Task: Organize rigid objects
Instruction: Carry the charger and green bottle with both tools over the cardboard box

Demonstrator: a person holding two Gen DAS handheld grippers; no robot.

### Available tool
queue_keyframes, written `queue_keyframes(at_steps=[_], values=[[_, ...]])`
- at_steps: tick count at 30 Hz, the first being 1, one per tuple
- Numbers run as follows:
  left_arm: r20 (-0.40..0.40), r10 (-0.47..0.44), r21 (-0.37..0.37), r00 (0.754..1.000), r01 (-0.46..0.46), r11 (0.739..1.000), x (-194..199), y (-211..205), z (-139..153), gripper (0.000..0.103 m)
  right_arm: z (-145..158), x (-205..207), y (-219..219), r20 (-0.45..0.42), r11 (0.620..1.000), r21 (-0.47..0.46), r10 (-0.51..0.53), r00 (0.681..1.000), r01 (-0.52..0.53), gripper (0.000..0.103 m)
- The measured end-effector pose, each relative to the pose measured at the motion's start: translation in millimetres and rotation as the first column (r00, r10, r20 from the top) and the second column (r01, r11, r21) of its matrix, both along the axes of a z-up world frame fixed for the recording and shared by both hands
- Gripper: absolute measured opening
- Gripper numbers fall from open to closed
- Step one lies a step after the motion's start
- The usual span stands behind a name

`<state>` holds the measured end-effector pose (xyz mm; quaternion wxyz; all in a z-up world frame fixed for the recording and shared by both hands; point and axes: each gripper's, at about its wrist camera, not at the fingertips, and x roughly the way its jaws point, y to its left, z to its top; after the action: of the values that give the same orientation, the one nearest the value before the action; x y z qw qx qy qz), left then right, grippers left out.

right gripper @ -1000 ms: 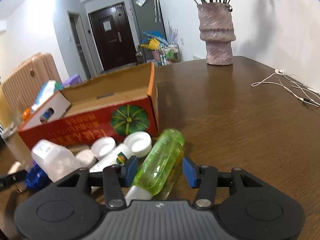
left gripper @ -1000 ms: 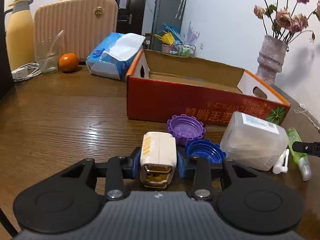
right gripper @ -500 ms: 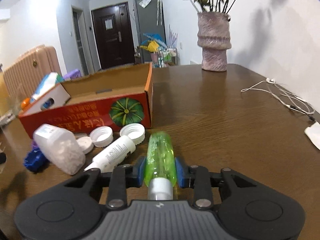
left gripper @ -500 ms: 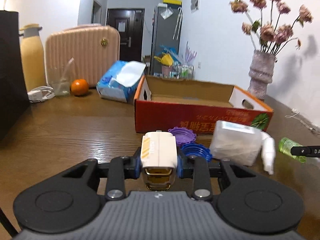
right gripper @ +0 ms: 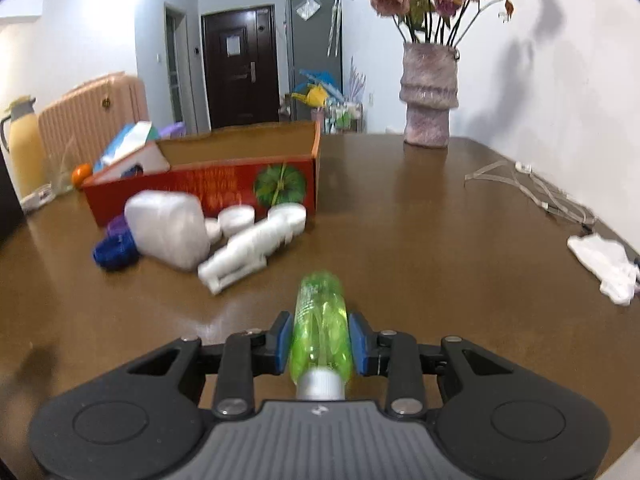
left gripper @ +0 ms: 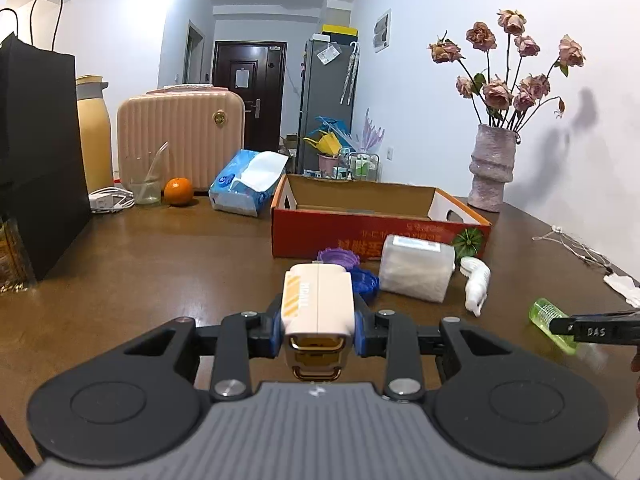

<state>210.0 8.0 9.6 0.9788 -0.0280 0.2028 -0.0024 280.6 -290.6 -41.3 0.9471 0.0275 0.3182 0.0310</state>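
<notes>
Tongs both loaded: left tongs (left gripper: 318, 326) now clamp the cream charger (left gripper: 318, 300), right tongs (right gripper: 320, 344) newly closed on the green bottle (right gripper: 321, 320), both lifted off the tabletop (right gripper: 440, 240), ready for boxing.

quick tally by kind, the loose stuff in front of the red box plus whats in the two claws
screw caps: 5 (purple ridged plastic cap, blue ridged plastic cap, 3 white round plastic caps)
bottles and jars: 3 (frosted white plastic jar, white pump bottle, clear green plastic bottle)
cream and gold plastic block: 1
total: 9
</notes>
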Motion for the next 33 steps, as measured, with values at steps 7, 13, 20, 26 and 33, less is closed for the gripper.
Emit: queue_keyframes(at_steps=[7,13,20,26,33], values=[[-0.017,0.008,-0.003,1.000,-0.008,1.000,-7,0,-6,0.032,-6,4,3,0.011,1.000,-0.030,0.001,1.000,-0.001,0.030],[-0.005,0.004,-0.001,1.000,-0.004,1.000,-16,0,-5,0.032,-14,25,5,-0.027,1.000,-0.027,0.012,1.000,-0.013,0.031],[0.010,0.016,0.006,1.000,-0.016,1.000,-25,3,-1,0.032,-13,21,7,-0.024,0.999,-0.006,0.044,0.999,-0.044,0.030],[0.016,-0.008,0.010,1.000,0.008,1.000,-16,1,1,0.032,-6,7,5,0.010,0.997,0.032,0.072,0.997,-0.072,0.030],[0.062,-0.048,0.031,0.997,0.046,0.998,38,5,24,0.032,27,20,5,0.087,0.995,0.041,0.088,0.992,-0.092,0.030]])
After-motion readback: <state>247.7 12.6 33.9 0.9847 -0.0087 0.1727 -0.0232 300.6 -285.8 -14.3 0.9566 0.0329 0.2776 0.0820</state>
